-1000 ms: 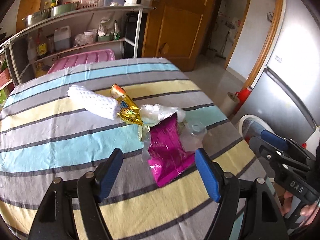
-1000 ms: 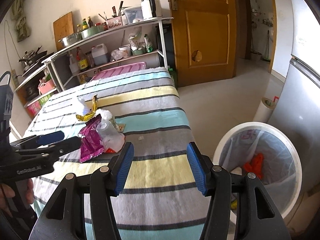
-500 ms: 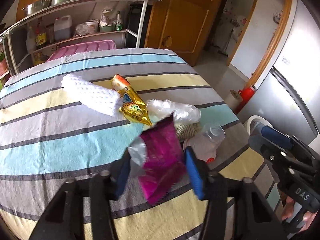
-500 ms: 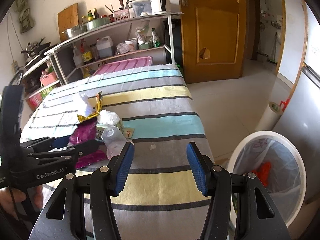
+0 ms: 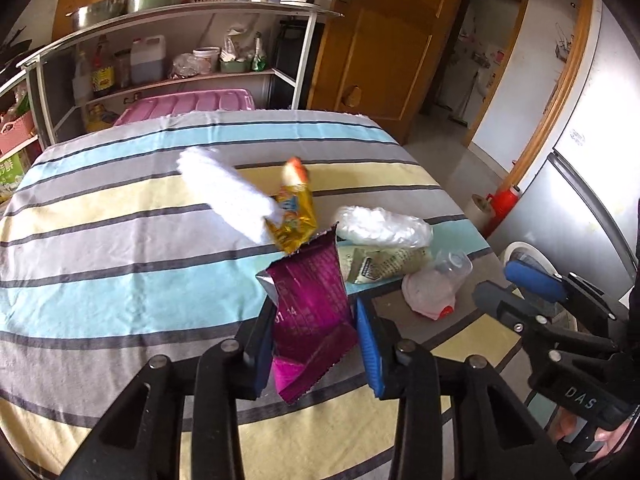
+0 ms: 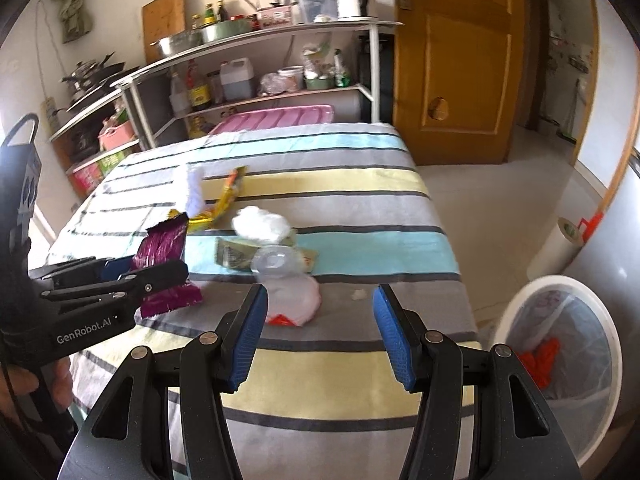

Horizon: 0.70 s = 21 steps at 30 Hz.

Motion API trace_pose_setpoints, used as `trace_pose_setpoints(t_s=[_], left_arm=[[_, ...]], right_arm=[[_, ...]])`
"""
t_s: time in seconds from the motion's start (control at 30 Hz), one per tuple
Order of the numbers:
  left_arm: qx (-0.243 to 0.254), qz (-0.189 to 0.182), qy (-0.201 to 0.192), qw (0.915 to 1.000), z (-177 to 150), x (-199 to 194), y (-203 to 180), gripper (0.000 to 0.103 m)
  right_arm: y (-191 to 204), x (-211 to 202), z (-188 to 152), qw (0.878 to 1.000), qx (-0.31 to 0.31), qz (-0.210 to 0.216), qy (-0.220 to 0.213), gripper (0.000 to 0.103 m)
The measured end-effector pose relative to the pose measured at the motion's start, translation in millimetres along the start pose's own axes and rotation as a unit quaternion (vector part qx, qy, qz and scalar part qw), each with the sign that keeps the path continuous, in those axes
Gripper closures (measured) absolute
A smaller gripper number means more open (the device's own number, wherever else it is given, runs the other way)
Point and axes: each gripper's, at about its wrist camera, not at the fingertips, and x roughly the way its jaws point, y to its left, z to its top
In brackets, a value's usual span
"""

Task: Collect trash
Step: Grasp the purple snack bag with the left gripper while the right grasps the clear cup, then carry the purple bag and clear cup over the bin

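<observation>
So my left tool (image 5: pixel 316 344) is closing around the purple foil wrapper (image 5: pixel 310 312) right now; the wrapper sits between the blue pads (image 5: pixel 370 356), with the left pad right up against its edge and its top end sticking up and tilted, but I can't tell if the right pad is actually pressing on it. From the right wrist view the same wrapper (image 6: pixel 162 248) pokes up above the left tool's black body, lower end resting on the striped cloth of the table (image 5: pixel 120 264). My right tool (image 6: pixel 320 336) is spread wide with nothing in it, hovering over the near part of the table, and the squashed clear plastic bottle (image 6: pixel 290 292) with a bit of red at its bottom lies just ahead of its left pad, not touching as far as I can see. The rest of the trash is bunched up just behind: a gold snack wrapper (image 5: pixel 294 216) leaning against a white knitted roll (image 5: pixel 228 196), a crumpled clear plastic bag (image 5: pixel 382 228), and a greenish printed packet (image 5: pixel 380 266) tucked under the bag beside the bottle. There's also a tiny white crumb (image 6: pixel 359 294) on the grey stripe. The bin (image 6: pixel 560 356) with a clear liner and something orange inside sits on the floor off the table's right side, by the fridge.
</observation>
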Motion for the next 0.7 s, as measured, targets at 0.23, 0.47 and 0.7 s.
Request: trace_pose_setpoints(t_s=[0.23,0.47,0.7], left_arm=[[-0.008,-0.002,-0.002,1.0000,-1.3,-3.8,7.5,0.064],[-0.012,-0.007,-0.002,0.9999,-2.5,-4.5,8.7,0.064],[-0.006,-0.007,-0.002,1.0000,-4.1,-5.2,4.0,0.064]], right_arm=[[13.2,28.3,9.4,0.999,-0.006,0.006,0.030,0.047],[15.5,36.7,10.1,0.999,0.008,0.005,0.032,0.054],[16.9,37.0,8.3,0.999,0.004,0.002,0.032,0.072]])
